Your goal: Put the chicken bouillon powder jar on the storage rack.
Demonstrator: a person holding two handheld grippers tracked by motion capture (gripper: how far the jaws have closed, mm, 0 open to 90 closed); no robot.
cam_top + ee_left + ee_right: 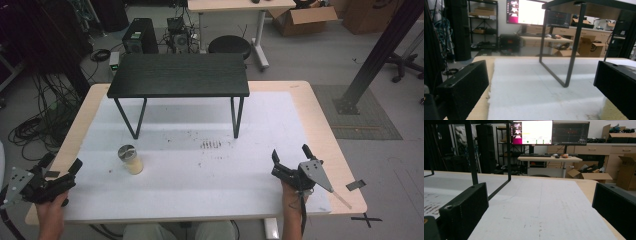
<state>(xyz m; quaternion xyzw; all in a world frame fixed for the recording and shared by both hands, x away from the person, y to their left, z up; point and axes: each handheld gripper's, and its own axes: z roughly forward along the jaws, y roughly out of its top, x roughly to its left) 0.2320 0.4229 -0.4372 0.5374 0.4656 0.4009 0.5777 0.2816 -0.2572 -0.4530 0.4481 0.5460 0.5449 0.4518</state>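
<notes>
Left gripper (pixel 62 172) waits at the table's near-left edge, jaws apart and empty; the jar (pixel 130 159) stands upright just beside it on white foam (pixel 200 180). Right gripper (pixel 291 156) idles, jaws spread. A level, centred approach should avoid tipping it.

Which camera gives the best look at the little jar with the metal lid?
The high view: the jar stands upright and whole on the white mat, nearer the left gripper. The gripper views look across the mat elsewhere.
</notes>
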